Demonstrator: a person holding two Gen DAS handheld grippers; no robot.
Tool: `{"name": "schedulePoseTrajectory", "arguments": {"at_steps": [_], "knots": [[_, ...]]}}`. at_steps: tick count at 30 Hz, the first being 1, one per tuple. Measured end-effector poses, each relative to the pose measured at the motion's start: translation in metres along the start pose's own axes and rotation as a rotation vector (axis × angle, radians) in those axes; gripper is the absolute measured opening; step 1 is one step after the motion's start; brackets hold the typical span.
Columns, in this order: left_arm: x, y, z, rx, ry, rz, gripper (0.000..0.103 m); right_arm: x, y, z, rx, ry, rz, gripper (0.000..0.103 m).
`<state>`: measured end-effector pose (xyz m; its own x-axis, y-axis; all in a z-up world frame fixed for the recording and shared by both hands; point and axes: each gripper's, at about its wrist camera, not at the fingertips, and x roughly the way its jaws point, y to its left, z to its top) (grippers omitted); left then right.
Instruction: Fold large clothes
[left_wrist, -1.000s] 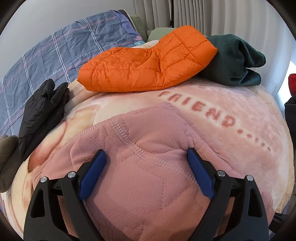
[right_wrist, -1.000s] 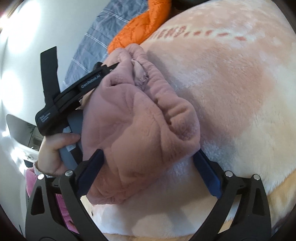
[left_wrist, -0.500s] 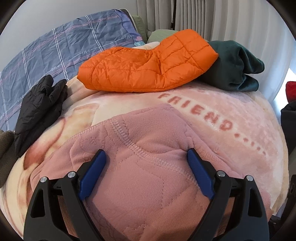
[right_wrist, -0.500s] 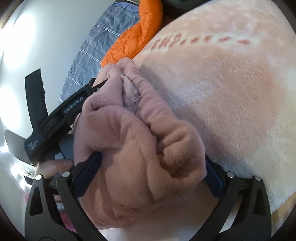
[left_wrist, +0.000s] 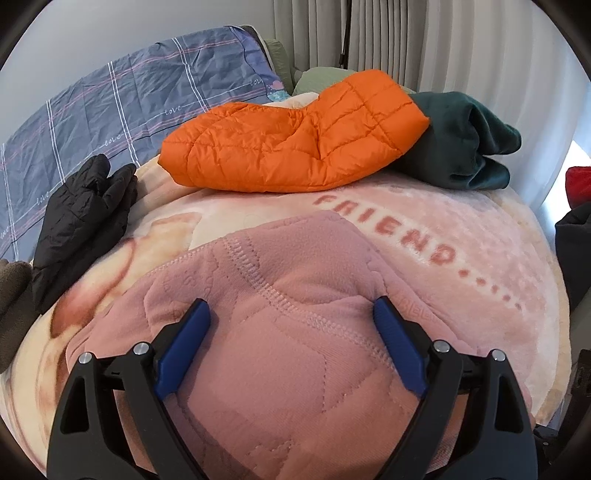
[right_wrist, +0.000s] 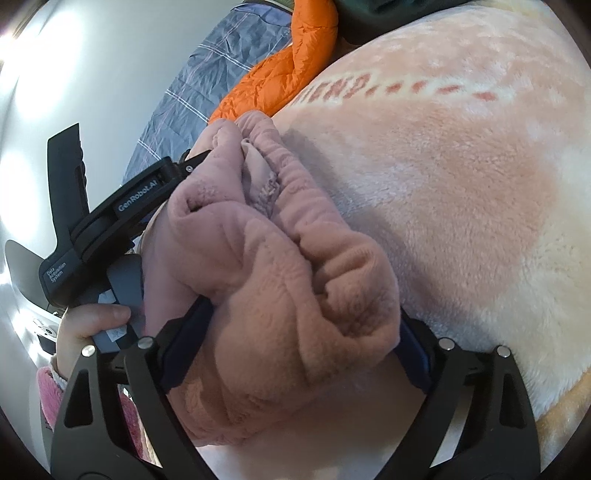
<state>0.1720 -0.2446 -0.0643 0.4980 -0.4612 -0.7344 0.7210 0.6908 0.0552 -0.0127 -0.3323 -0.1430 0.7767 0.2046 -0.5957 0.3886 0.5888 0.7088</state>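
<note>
A pink fleece garment (left_wrist: 295, 332) lies bundled on the pink blanket (left_wrist: 461, 221) at the near edge of the bed. My left gripper (left_wrist: 291, 321) is open, its blue fingers straddling the garment's stitched top. In the right wrist view the same garment (right_wrist: 266, 295) is bunched in thick folds. My right gripper (right_wrist: 299, 325) is open wide with the folded bundle between its fingers, whose tips are partly hidden by fabric. The left gripper's black body (right_wrist: 122, 210) and the hand holding it show at the left.
An orange puffer jacket (left_wrist: 295, 144) and a dark green garment (left_wrist: 469, 147) lie folded at the far side of the blanket. A black jacket (left_wrist: 81, 221) lies at the left. A blue plaid sheet (left_wrist: 122, 110) covers the pillow end. Curtains hang behind.
The right gripper has pushed further into the pink bundle, which now bunches higher between its fingers. The left view has shifted slightly; its gripper stays over the garment.
</note>
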Motion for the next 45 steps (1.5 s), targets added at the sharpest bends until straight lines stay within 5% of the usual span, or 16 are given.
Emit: {"name": "schedulePoseTrajectory", "arguments": {"at_steps": [6,15,18,24,39,42,45], "knots": [[-0.041,0.016,0.001,-0.042,-0.097,-0.139,0.097,-0.003,-0.005,-0.002,-0.016,0.006,0.033,0.094],[-0.092,0.077,-0.033,-0.083,-0.175,-0.115,0.102,-0.006,-0.004,-0.005,-0.037,0.004,0.048,0.096],[-0.08,0.118,-0.058,-0.25,-0.159,-0.215,0.102,-0.007,-0.004,-0.007,-0.043,0.001,0.049,0.096],[-0.015,0.17,-0.104,-0.632,-0.06,-0.571,0.102,-0.005,-0.003,-0.008,-0.047,0.0,0.047,0.098],[0.027,0.182,-0.105,-0.671,-0.116,-0.721,0.102,0.002,0.001,0.003,-0.034,0.016,0.1,0.101],[0.022,0.178,-0.1,-0.665,-0.136,-0.691,0.102,-0.004,0.008,0.005,-0.1,0.004,0.125,0.075],[0.001,0.168,-0.093,-0.632,-0.212,-0.645,0.087,-0.02,0.023,0.004,-0.201,-0.046,0.132,0.055]]}}
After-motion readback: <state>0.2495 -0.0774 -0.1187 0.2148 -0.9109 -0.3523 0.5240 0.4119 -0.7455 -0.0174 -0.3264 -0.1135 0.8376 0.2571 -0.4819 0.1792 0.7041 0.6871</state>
